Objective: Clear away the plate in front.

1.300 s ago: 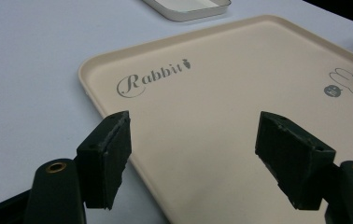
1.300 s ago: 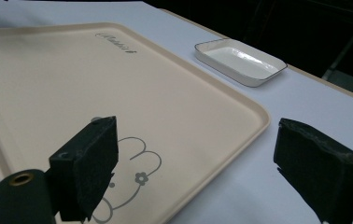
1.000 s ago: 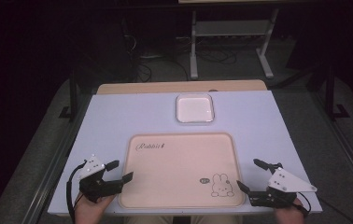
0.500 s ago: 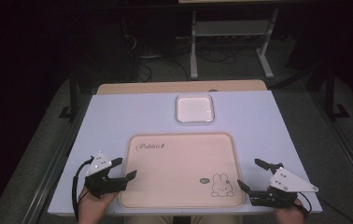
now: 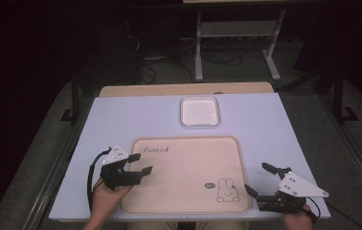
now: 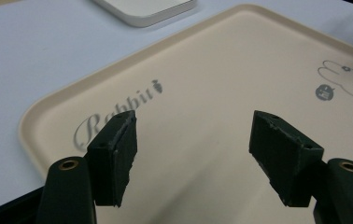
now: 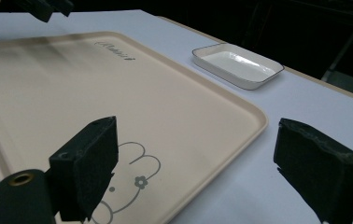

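Cream plastic, that's the big tray (image 5: 188,175) lying flat on the pale worktop (image 5: 121,120) in the high view, near the person's edge, with a "Rabbit" script at its far left corner and a little rabbit drawing at its near right. The left tool (image 5: 138,164) hangs over the tray's left rim, jaws apart with nothing between them, and they have just been closing a little. The left hand (image 5: 105,199) comes in from the bottom edge. Over on the other side, the right tool (image 5: 260,179) sits just off the tray's near right corner, jaws spread wide and empty. Beyond the tray, well apart from both tools, a small white dish (image 5: 199,111) rests on the worktop.

Now the left gripper view: the left tool (image 6: 193,140) looks across the tray (image 6: 221,93), both black pads clear of it, the script just behind the left pad. The dish (image 6: 142,8) peeks in at the top.

Right gripper view: the right tool (image 7: 195,161) straddles the tray's rim (image 7: 254,121), one pad above the rabbit drawing, the other above bare worktop (image 7: 240,186). The white dish (image 7: 237,65) lies beyond, and the left tool (image 7: 46,7) shows at the top left corner.
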Tool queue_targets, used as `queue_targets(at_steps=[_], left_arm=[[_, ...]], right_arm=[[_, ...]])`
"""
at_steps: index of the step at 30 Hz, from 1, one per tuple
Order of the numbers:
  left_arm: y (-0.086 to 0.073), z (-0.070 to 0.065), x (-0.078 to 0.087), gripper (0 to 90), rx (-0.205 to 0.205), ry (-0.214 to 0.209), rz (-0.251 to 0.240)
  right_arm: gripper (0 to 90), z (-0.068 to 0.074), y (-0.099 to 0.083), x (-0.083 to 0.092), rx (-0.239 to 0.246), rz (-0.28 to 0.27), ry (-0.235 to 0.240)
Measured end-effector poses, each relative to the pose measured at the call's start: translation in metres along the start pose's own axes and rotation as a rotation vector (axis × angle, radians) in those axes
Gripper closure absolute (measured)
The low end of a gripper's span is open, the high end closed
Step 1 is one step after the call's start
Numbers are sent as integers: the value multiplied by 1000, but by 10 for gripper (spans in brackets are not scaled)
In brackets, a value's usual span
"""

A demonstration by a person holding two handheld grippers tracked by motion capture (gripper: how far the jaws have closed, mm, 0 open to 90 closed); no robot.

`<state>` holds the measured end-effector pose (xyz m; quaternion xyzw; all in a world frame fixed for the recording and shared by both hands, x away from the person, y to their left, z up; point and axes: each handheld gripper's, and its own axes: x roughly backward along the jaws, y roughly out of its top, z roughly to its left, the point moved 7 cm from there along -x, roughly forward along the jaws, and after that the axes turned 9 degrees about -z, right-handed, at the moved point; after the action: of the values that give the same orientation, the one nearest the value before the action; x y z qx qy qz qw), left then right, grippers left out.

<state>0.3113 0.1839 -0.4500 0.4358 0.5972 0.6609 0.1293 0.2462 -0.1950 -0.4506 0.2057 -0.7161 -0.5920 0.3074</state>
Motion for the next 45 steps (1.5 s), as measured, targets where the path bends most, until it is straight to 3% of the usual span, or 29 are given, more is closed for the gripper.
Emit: queue_targets(at_steps=[3,12,17,20,23,25,36,45], left_arm=[[8,-2,-13,308,-39,0,-5],[19,-4,-36,320,19,-58,8],[28,-4,-49,320,-5,-62,35],[33,-2,-57,320,3,-71,57],[36,0,-62,319,-21,-67,72],[42,2,-70,323,-69,-52,67],[58,11,-96,331,-47,-64,88],[73,28,-125,360,-34,-34,128]], right_arm=[[130,0,0,0,-1,0,-2],[130,-1,0,0,-6,-2,3],[130,-1,0,0,-7,-5,3],[130,-1,0,0,-3,-5,5],[130,-1,0,0,-1,-5,4],[130,-1,0,0,-3,-7,3],[130,-1,0,1,-2,-8,4],[130,-1,0,0,7,-8,11]])
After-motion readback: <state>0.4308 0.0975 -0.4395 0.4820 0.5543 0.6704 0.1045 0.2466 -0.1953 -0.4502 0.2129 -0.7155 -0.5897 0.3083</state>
